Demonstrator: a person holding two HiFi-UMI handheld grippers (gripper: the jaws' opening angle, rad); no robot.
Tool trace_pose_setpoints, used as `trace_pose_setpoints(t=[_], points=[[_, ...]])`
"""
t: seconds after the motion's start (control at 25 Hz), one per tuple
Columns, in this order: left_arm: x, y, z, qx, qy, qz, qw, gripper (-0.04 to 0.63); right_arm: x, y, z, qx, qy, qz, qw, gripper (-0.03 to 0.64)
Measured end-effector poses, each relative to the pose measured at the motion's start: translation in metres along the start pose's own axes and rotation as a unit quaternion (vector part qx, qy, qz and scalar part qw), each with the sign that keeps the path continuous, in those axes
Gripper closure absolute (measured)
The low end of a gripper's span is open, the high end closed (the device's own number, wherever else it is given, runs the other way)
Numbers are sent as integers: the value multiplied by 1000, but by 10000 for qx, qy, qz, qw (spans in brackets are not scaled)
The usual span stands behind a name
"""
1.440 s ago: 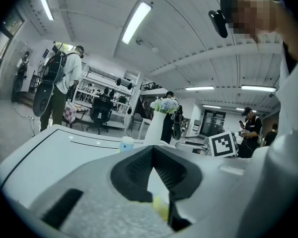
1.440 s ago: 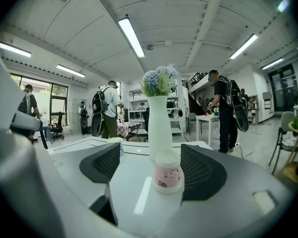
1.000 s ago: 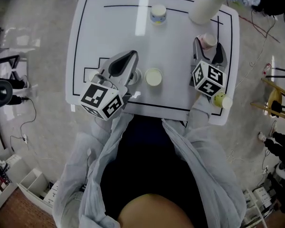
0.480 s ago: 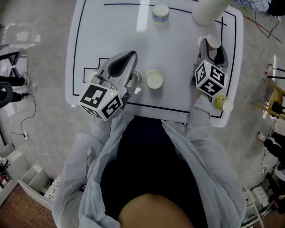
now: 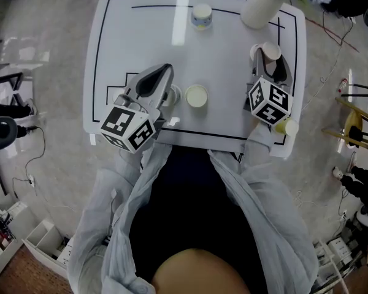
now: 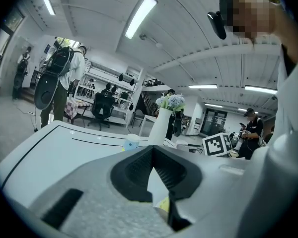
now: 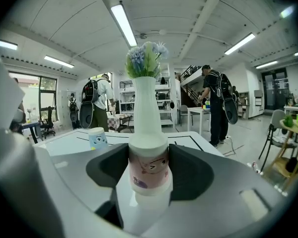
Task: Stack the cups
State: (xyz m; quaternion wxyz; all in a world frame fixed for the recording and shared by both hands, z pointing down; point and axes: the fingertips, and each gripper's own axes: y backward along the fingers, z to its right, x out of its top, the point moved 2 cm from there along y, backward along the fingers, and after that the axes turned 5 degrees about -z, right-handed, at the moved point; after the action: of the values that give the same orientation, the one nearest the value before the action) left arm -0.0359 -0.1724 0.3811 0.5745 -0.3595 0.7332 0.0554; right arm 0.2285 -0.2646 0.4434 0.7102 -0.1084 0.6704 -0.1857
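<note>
Pink cup [image 7: 150,168] just clamped by R gripper [image 5: 268,59], vase [image 7: 148,108] right behind; L gripper [image 5: 163,71] closed.

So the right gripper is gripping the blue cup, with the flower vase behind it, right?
Not blue. The right gripper, whose jaws have just been closing, grips the pink cup, with the flower vase behind it; the right gripper view shows this. The blue cup stands farther back.

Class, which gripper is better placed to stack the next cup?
Right. The right gripper has just been closing its fingers on the pink cup, ready to carry it; the left gripper is shut beside the yellow cup.
</note>
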Motion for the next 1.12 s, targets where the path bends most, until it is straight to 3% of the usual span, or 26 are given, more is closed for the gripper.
trace_pose_setpoints(t=[0.16,1.12], points=[[-2,4,5,7,-27,41,10000,598,3,16,-9,307,-240,24,9992,356],[-37,67,41,254,-29,196,9995,598,-13,118,-57,1221,246,63,9922,356]])
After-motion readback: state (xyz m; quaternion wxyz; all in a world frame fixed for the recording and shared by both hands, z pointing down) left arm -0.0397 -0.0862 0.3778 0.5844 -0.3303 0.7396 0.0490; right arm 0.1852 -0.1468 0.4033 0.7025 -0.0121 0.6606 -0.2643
